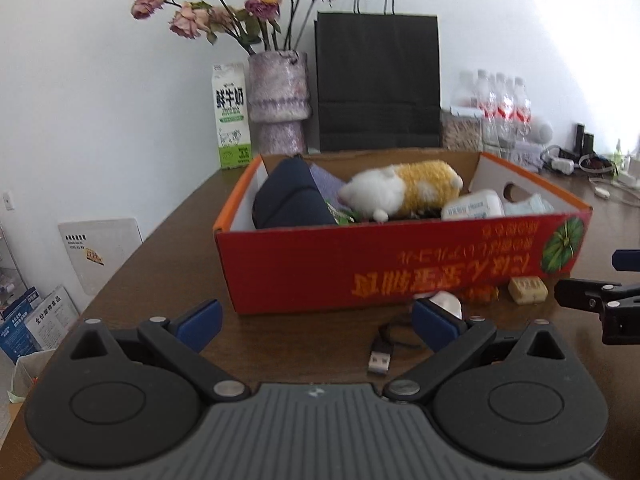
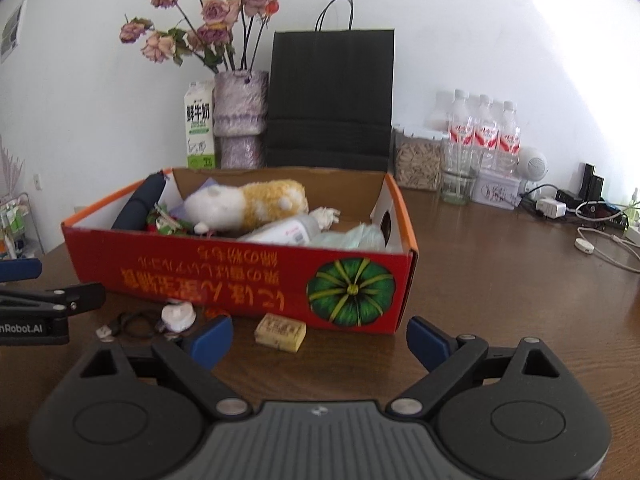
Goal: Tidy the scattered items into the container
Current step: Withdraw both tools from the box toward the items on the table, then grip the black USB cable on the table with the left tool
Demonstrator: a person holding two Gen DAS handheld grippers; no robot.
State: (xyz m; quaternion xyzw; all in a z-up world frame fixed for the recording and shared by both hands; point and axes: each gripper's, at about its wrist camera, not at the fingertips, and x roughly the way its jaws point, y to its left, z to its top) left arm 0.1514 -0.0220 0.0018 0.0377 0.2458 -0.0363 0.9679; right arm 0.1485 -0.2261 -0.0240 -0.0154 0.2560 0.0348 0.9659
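Both claws are seen spread wide with nothing between the pads: the right gripper [image 2: 319, 340] is held low over the table [image 2: 500, 280], just short of the tan block [image 2: 281, 331], and the left gripper [image 1: 316, 326] is poised above the USB cable [image 1: 380, 354].

Beyond them, along the near wall of the red box [image 2: 240, 276], four items are left out on the table: the block towards the box's near right corner, then an orange wrapped sweet [image 1: 482, 293], a small white round piece [image 2: 178, 315] and the coiled cable, all lying close together against or just beside the wall.

Inside the box much is already gathered: a plush toy [image 2: 248, 202], a dark pouch [image 1: 292, 196] at the left end, a white bottle [image 2: 284, 232], a pale packet [image 2: 352, 238] and some green wrappers.

The task is judged mostly done; the four small pieces remain to be lifted in.
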